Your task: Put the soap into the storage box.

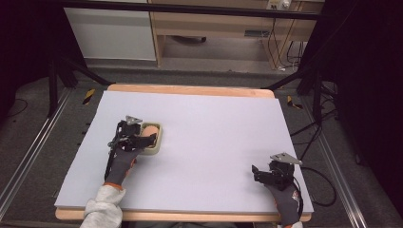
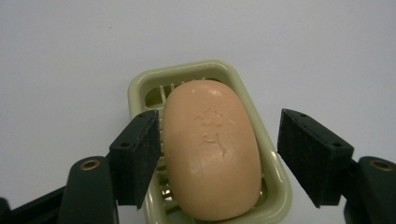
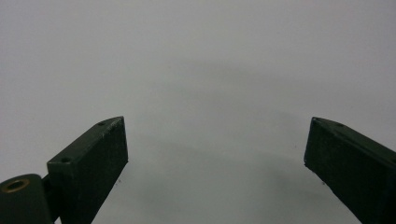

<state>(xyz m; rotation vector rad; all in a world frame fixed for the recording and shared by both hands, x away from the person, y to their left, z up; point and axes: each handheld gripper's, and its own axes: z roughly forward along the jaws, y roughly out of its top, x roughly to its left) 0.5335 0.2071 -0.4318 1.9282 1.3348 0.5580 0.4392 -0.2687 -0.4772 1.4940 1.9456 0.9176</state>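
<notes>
High view: a wide counter (image 1: 214,142) covered by a pale lavender sheet, with a wooden rim showing at its far and near edges. Near the left edge, about midway between far and near, lies a pale green, round-cornered plastic soap dish (image 1: 156,142); in it rests an oval, peach-coloured bar of soap (image 1: 149,132) with a faint embossed mark on top. The left hand-held gripper (image 1: 151,137) reaches over the dish. In the left gripper view its jaws stand wide, one on each side of the bar of soap (image 2: 212,149); the left pad sits just beside the bar, perhaps touching, while the right pad is clearly apart, above the rim of the soap dish (image 2: 140,86). The right hand-held gripper (image 1: 259,172) rests near the near right corner, jaws wide and holding nothing. Judged step: positioning for a grasp of the soap. The next move calls for closing evenly on the bar's long sides, gently, since soap may slip.
</notes>
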